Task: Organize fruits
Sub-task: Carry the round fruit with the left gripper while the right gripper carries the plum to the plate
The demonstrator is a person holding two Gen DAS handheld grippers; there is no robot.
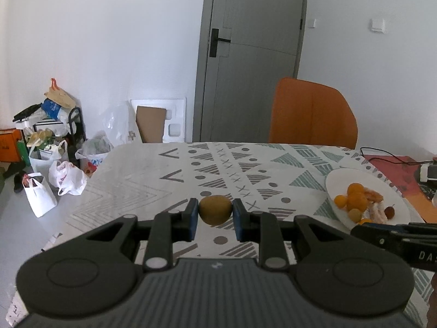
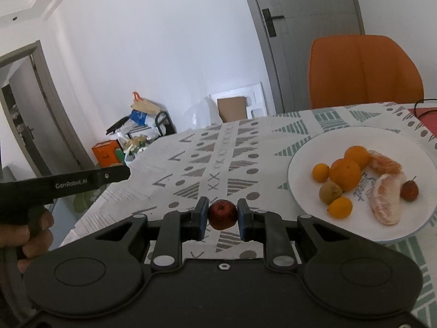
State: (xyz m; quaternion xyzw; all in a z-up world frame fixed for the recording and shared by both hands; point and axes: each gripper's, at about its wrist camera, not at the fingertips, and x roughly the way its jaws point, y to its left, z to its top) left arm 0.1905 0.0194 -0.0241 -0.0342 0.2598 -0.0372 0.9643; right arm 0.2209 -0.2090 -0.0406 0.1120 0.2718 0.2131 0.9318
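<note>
Left claw clamps a kiwi above the tabletop; right claw clamps a small apple, plate to its right. On the plate: oranges, peeled segments right of them, another kiwi in front. Chair behind the tabletop, bags on the floor to its left.

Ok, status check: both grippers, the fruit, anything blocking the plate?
Left gripper shut on kiwi. Right gripper shut on red fruit. Both held above the tablecloth. White plate with oranges and peeled segments to the right; path looks clear.
</note>
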